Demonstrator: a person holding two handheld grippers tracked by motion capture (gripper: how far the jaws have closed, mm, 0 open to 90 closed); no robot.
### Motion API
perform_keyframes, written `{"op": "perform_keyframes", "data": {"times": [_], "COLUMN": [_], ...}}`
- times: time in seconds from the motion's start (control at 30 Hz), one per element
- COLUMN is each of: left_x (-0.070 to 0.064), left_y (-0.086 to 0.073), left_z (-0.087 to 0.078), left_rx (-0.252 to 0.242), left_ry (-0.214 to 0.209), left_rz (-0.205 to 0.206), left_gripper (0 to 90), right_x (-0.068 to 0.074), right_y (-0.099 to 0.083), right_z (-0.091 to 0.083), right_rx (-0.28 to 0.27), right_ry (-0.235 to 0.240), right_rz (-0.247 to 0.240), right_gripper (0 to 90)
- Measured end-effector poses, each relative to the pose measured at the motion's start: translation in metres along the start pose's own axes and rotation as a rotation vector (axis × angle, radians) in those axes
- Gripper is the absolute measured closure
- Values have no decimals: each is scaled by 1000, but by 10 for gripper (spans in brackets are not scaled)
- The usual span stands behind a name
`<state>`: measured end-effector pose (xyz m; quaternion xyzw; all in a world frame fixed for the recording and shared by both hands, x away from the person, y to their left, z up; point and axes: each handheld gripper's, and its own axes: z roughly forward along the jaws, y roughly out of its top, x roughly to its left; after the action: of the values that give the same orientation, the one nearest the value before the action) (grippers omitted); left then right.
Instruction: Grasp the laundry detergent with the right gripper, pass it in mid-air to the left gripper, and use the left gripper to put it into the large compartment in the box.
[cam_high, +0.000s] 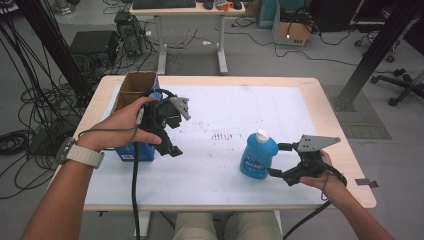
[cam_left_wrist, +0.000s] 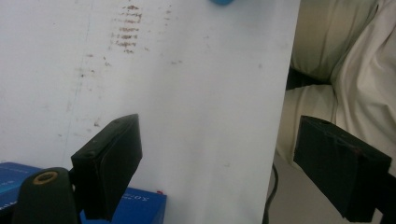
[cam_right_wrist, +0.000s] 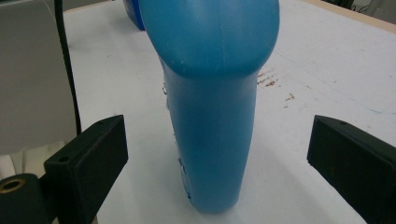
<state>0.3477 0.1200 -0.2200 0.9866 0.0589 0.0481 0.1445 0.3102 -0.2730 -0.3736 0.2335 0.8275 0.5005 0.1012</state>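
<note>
Bottle: I see the blue bottle (cam_high: 258, 156) standing upright on the white mat, lower right of centre in the high view, white cap (cam_high: 262, 134) on top. In the right gripper view its narrow edge (cam_right_wrist: 212, 121) faces me dead centre.

Right tool: my right tool (cam_high: 276, 159) sits at the bottle's right side in the high view. Its jaws are spread wide, one to each side of the bottle with clear gaps, touching nothing.

Left tool: my left tool (cam_high: 170, 142) hangs over the left part of the table, just beside the blue box (cam_high: 135, 151). Jaws apart, nothing between them; in the left gripper view they frame bare mat and the table's edge.

Weight: I judge it moderately heavy if full. The plastic is opaque, so I cannot tell the fill level.

Stiffness: thin-walled moulded plastic, I'd guess. It should give a little under a squeeze but not collapse.

Slip: the surface looks smooth and glossy, and the label (cam_high: 253, 161) is slick too. I expect it to slide if pinched lightly.

Fragility: low; a drop would likely dent it rather than break it. Whether the cap is tight I cannot tell.

Where to hold: across the flat waist below the bulging shoulder, where the right gripper view shows the sides running nearly parallel. The shoulder above would then stop a downward slip.

Risk: closing off-centre could twist or tip the tall, narrow body.
</note>
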Motion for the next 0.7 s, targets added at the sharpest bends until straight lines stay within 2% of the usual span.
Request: {"op": "perform_keyframes", "data": {"times": [0.1, 0.13, 0.2, 0.23, 0.27, 0.33, 0.37, 0.4, 0.57, 0.7], "left_x": [0, 0, 0, 0, 0, 0, 1, 0, 1, 0], "left_y": [0, 0, 0, 0, 0, 0, 0, 0, 0, 0], "left_z": [0, 0, 0, 0, 0, 0, 0, 0, 0, 0], "left_rx": [0, 0, 2, 1, 2, 1, 2, 2, 3, 4], "left_ry": [0, 0, -1, 0, 0, 1, 1, 1, 1, -1], "left_rz": [-1, 1, 3, 1, 2, 4, 4, 2, 5, 0], "left_gripper": [155, 155, 155, 155, 155, 155, 155, 155, 155, 155], "right_x": [0, 1, 0, 1, 0, 1, 0, 1, 1, 0], "right_y": [0, 0, 0, 0, 0, 0, -1, -1, -1, -1], "right_z": [1, 0, 0, 0, 1, 0, 1, 0, 0, 1], "right_rx": [-10, 7, -2, 7, -1, 5, -9, -2, 7, -9], "right_ry": [-1, -2, -2, -3, 1, -5, -2, -6, -8, -3], "right_rz": [2, 11, -1, 14, 0, 13, 4, 18, 16, 10], "right_gripper": [50, 50, 50, 50, 50, 50, 50, 50, 50, 50]}}
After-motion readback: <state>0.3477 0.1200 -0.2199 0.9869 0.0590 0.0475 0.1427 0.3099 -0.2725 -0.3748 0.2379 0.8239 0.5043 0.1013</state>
